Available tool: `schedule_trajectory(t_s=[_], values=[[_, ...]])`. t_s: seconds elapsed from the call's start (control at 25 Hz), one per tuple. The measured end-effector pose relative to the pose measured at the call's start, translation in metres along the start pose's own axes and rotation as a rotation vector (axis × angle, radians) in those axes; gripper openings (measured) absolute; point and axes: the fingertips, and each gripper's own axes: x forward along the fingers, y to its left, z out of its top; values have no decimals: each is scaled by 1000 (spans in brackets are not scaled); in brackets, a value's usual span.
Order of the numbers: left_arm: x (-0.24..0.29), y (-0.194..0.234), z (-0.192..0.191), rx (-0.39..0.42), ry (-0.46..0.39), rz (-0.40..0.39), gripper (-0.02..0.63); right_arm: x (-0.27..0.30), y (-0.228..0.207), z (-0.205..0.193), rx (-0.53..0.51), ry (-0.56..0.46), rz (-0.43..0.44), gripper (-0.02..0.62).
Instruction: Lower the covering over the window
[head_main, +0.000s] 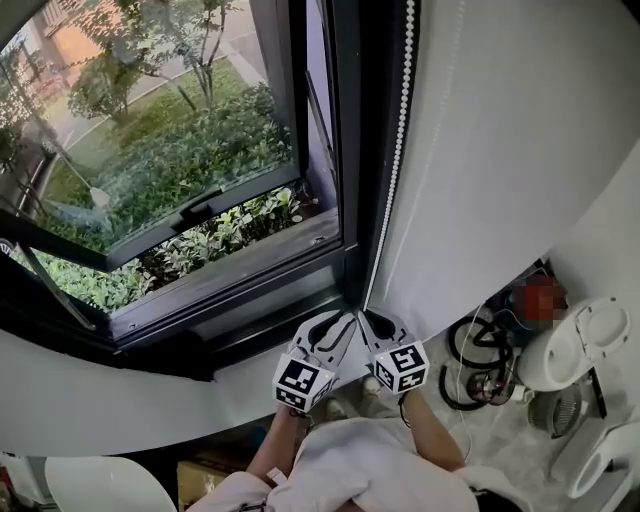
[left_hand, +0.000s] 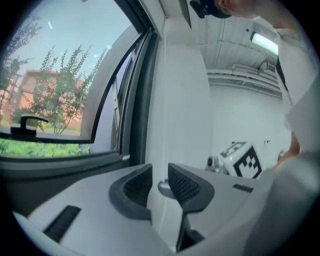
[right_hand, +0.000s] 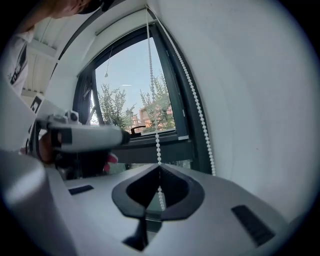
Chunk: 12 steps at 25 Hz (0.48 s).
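**Right hand-held gripper** (right_hand: 160, 170): jaws closed tip to tip on the bead chain (right_hand: 151, 75). The chain enters them from straight above and hangs a short way below the pads. The chain's second strand rises just right of this gripper, close along the white wall (right_hand: 260, 100).

**Left hand-held gripper** (left_hand: 160, 176): jaws moderately apart, pads pressing on nothing. A white wall edge shows through the gap. It sits just left of the right gripper. In the head view the two lie side by side, both pointing at the window's lower right corner.

**Ahead and left of both grippers:** the dark-framed window (head_main: 340, 150), its sash swung outward, with a black handle (left_hand: 24, 122) on the sash rail.

**Above the grippers:** both strands climb to a white band (right_hand: 120, 24) across the window's head, apparently the covering, drawn up. The glass beneath it shows trees and shrubs.

**Right of the right gripper, down on the floor:** coiled cables (head_main: 478, 362).
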Motion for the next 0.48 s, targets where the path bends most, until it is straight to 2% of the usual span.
schedule_trajectory(t_s=[0.24, 0.48], values=[[1, -4, 93, 79, -150, -46, 92, -2, 2, 0, 3, 0, 4, -3], [10, -6, 162, 130, -254, -83, 92, -1, 4, 0, -4, 2, 6, -3]])
